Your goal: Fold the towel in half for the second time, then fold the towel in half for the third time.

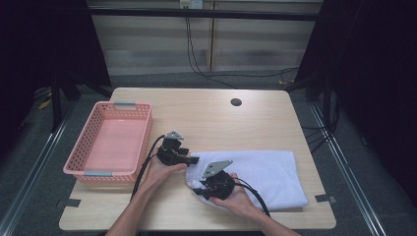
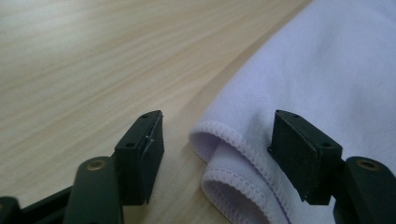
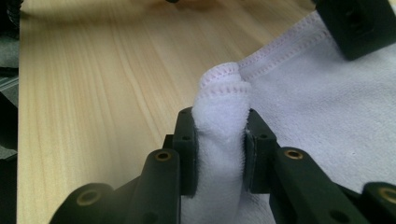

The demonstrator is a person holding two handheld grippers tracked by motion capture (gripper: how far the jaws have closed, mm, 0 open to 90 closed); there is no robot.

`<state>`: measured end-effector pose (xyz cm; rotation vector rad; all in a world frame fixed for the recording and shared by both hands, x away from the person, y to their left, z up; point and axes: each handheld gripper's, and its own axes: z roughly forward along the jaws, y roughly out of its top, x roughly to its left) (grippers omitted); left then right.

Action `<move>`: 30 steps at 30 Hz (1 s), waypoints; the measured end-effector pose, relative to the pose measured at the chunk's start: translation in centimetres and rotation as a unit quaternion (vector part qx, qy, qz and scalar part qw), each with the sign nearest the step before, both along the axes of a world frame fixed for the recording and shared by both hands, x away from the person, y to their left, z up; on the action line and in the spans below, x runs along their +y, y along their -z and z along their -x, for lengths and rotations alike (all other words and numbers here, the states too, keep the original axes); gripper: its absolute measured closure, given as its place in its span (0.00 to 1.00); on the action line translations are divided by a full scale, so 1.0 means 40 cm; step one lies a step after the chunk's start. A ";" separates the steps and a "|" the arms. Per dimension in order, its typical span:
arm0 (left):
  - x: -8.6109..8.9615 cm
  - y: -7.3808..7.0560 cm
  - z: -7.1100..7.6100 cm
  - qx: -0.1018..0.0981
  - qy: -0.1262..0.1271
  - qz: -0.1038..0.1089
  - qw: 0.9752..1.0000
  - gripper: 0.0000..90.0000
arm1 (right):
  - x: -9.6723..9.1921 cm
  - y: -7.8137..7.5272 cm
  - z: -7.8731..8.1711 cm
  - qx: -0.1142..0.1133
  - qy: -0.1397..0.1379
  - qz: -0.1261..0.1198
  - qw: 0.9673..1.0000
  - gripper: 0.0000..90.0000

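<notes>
A white folded towel (image 1: 268, 172) lies on the front right of the wooden table (image 1: 206, 118). My left gripper (image 1: 193, 160) is at the towel's far left corner. In the left gripper view its jaws stand open (image 2: 217, 154) around the stitched, doubled corner of the towel (image 2: 327, 70), with a gap on the left side. My right gripper (image 1: 197, 189) is at the towel's near left corner. In the right gripper view it is shut (image 3: 219, 144) on a bunched fold of the towel (image 3: 327, 102), whose hem bulges above the pads. A black jaw of the left gripper (image 3: 357, 23) shows at top right.
An empty pink plastic basket (image 1: 93, 147) stands at the table's left edge, close to my left hand. A round cable hole (image 1: 236, 102) sits at the back of the table. Bare wood stretches behind the towel.
</notes>
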<state>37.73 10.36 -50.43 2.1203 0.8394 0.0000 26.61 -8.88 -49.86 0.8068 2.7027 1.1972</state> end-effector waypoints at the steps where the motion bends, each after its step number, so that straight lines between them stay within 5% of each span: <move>1: -0.003 0.000 0.001 0.006 0.008 0.007 1.000 0.43 | 0.000 0.000 0.001 0.000 0.000 0.000 1.000 0.79; 6: -0.019 0.002 0.017 0.015 0.044 0.004 0.999 0.78 | -0.003 0.000 -0.003 0.006 0.000 -0.004 1.000 0.80; 8: -0.016 -0.002 0.018 0.019 0.036 0.017 0.999 0.85 | -0.003 -0.001 -0.004 0.007 -0.001 -0.006 1.000 0.80; 14: 0.005 -0.019 0.003 0.043 0.015 0.063 0.997 0.87 | -0.007 -0.017 -0.016 0.017 0.002 -0.019 1.000 0.81; 17: 0.010 -0.037 0.002 0.039 0.007 0.084 0.996 0.87 | -0.008 -0.034 -0.020 0.014 0.010 -0.032 0.999 0.81; 30: 0.045 -0.107 0.004 0.030 -0.007 0.110 0.993 0.87 | -0.012 -0.111 -0.026 0.009 0.010 -0.084 0.996 0.81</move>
